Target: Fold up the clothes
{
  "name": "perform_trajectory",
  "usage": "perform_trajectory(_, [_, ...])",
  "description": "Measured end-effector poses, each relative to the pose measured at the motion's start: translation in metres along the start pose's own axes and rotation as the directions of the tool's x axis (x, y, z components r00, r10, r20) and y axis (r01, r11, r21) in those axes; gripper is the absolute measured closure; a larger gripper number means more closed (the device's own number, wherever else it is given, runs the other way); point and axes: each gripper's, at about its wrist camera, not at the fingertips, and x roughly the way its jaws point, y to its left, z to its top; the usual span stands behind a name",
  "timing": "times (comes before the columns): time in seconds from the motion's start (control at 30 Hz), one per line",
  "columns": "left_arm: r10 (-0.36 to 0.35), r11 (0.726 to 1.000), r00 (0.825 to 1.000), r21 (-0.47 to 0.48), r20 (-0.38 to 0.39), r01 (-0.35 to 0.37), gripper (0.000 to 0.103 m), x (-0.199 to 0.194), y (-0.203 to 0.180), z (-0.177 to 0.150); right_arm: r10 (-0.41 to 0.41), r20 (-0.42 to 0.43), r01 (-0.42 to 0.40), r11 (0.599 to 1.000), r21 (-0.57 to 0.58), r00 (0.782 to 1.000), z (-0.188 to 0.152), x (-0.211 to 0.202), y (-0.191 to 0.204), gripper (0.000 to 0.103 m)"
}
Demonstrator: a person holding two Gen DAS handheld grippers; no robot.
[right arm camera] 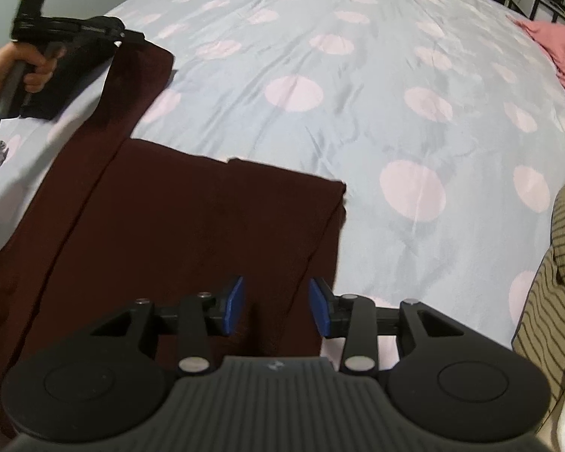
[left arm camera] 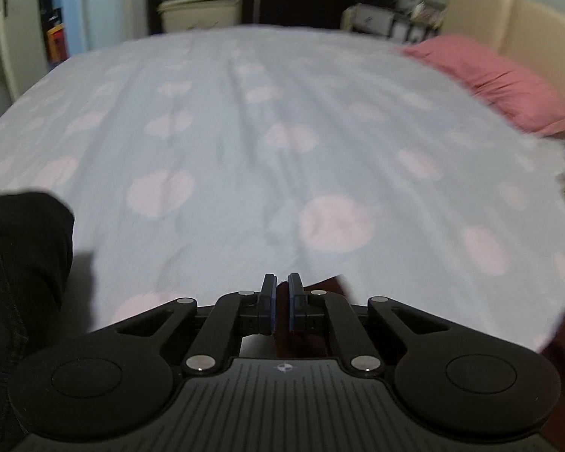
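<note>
A dark maroon garment [right arm camera: 177, 226] lies flat on the light blue bed sheet with pink dots [right arm camera: 358, 94]. One long narrow part of it [right arm camera: 132, 86] runs up and left to my left gripper [right arm camera: 132, 35], which a hand [right arm camera: 22, 67] holds. In the left wrist view my left gripper [left arm camera: 281, 290] is shut, with a bit of maroon cloth [left arm camera: 301, 339] pinched between its blue pads. My right gripper [right arm camera: 277, 303] hovers open over the garment's near right part, and its pads do not press the cloth.
A pink pillow [left arm camera: 501, 83] lies by the beige headboard [left arm camera: 527, 26]. A striped olive garment [right arm camera: 553, 263] sits at the right edge of the bed. A black garment [left arm camera: 19, 263] lies on the left. Furniture and a pale bin [left arm camera: 199, 11] stand beyond the bed.
</note>
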Motion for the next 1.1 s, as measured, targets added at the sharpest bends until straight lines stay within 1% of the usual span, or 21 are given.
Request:
perform_trajectory(0.1, [-0.067,0.997,0.997,0.048,0.043,0.065,0.099,-0.037,-0.008,0.003,0.005,0.007,-0.005,1.0,-0.022,1.0,0.001,-0.005,0.007,0.06])
perform_trajectory(0.23, [-0.144,0.985,0.988,0.1,0.061,0.138,0.099,-0.082,-0.018,0.001,0.001,0.012,-0.001,0.999,-0.052,1.0,0.0,-0.01,0.019,0.06])
perform_trajectory(0.33, [-0.206,0.967,0.977,0.162,0.057,0.195,0.099,-0.114,-0.03,-0.009,0.007,0.019,-0.006,0.999,-0.054,1.0,0.0,-0.013,0.026,0.06])
perform_trajectory(0.47, [-0.271,0.936,0.962,0.236,0.021,0.259,0.099,-0.144,-0.05,-0.035,0.013,0.029,-0.01,0.996,-0.088,0.999,0.001,-0.016,0.039,0.059])
perform_trajectory(0.57, [-0.287,0.922,0.958,0.277,0.016,0.271,0.099,-0.158,-0.059,-0.06,0.012,0.035,-0.008,0.995,-0.104,0.999,0.001,-0.018,0.046,0.059])
perform_trajectory(0.63, [-0.303,0.917,0.953,0.274,0.001,0.291,0.099,-0.164,-0.061,-0.075,0.024,0.035,-0.02,0.995,-0.101,0.999,0.001,-0.02,0.049,0.059])
perform_trajectory(0.7, [-0.303,0.917,0.953,0.268,-0.018,0.296,0.099,-0.165,-0.064,-0.091,0.035,0.035,-0.031,0.994,-0.102,0.999,0.0,-0.022,0.053,0.059])
perform_trajectory(0.73, [-0.3,0.916,0.953,0.268,-0.034,0.298,0.099,-0.164,-0.065,-0.098,0.039,0.035,-0.035,0.994,-0.108,0.999,0.0,-0.023,0.056,0.059])
perform_trajectory(0.83, [-0.27,0.91,0.956,0.294,-0.113,0.292,0.099,-0.155,-0.07,-0.122,0.042,0.049,-0.036,0.99,-0.134,0.998,0.0,-0.029,0.064,0.058])
perform_trajectory(0.9, [-0.244,0.908,0.956,0.308,-0.162,0.284,0.093,-0.15,-0.073,-0.135,0.047,0.058,-0.038,0.989,-0.145,0.997,0.0,-0.033,0.068,0.058])
perform_trajectory(0.97, [-0.218,0.901,0.957,0.338,-0.189,0.272,0.078,-0.15,-0.076,-0.143,0.052,0.059,-0.043,0.988,-0.151,0.997,-0.001,-0.035,0.07,0.058])
perform_trajectory(1.0, [-0.208,0.896,0.958,0.355,-0.2,0.268,0.075,-0.151,-0.078,-0.147,0.053,0.06,-0.043,0.987,-0.153,0.997,-0.002,-0.036,0.07,0.058])
perform_trajectory(1.07, [-0.194,0.889,0.962,0.381,-0.191,0.255,0.063,-0.157,-0.082,-0.151,0.054,0.062,-0.044,0.987,-0.157,0.997,-0.002,-0.038,0.071,0.057])
perform_trajectory(1.1, [-0.189,0.886,0.965,0.393,-0.181,0.247,0.061,-0.16,-0.085,-0.151,0.055,0.062,-0.044,0.987,-0.157,0.997,-0.003,-0.038,0.071,0.057])
